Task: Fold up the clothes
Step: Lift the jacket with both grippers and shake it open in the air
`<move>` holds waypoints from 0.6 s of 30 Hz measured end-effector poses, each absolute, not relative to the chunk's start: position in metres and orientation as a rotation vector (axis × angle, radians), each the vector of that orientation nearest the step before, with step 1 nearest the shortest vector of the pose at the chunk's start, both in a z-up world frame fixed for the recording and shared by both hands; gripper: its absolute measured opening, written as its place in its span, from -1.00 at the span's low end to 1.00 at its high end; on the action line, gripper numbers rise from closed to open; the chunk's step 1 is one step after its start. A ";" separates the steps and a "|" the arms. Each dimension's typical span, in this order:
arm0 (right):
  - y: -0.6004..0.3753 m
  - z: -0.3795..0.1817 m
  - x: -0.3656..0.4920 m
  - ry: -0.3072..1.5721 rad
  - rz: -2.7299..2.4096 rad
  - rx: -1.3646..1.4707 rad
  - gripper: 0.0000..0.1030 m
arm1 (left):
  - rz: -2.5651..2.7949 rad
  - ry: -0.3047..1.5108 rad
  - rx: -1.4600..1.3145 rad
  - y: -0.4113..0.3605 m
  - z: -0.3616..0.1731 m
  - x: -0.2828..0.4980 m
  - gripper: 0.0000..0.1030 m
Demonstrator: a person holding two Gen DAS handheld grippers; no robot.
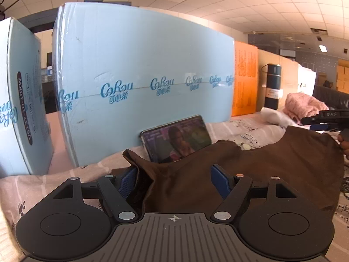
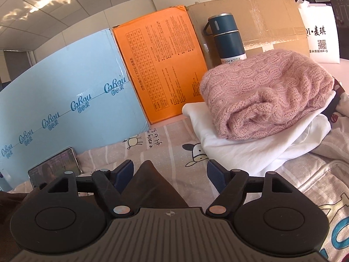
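Observation:
A dark brown garment (image 1: pixel 250 170) lies spread on the printed bed sheet (image 1: pixel 246 128). My left gripper (image 1: pixel 174 179) stands open over its left edge, and a raised corner of the cloth rests against the left blue pad (image 1: pixel 128 181). My right gripper (image 2: pixel 170 174) is open too, with a brown corner (image 2: pixel 150 185) poking up between its fingers. The right gripper (image 1: pixel 309 123) also shows in the left wrist view, at the garment's far right edge. A folded pink knit sweater (image 2: pixel 268 96) sits on folded white clothing (image 2: pixel 246 150).
A phone (image 1: pixel 176 139) with a lit screen leans against a light blue carton (image 1: pixel 141 83). An orange box (image 2: pixel 161 63), a brown cardboard box (image 2: pixel 261 19), a dark teal vacuum bottle (image 2: pixel 226 37) and a white bag (image 2: pixel 322 35) line the back. Another garment (image 2: pixel 322 198) lies at right.

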State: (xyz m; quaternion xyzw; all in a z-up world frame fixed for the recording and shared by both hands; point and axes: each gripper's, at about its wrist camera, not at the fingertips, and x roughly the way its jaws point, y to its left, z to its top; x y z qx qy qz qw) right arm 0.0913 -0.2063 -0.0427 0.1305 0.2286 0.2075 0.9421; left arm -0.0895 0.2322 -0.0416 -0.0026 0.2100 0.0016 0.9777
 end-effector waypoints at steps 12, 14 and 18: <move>-0.185 -0.027 0.066 0.312 0.695 0.103 0.65 | -0.070 0.287 0.132 0.202 -0.017 -0.119 -0.86; -0.167 -0.028 0.059 0.292 0.773 0.007 0.77 | -0.111 0.246 0.159 0.188 -0.008 -0.135 -0.87; -0.130 -0.030 0.045 0.248 0.925 -0.187 0.95 | -0.191 0.194 0.189 0.168 -0.002 -0.160 -0.89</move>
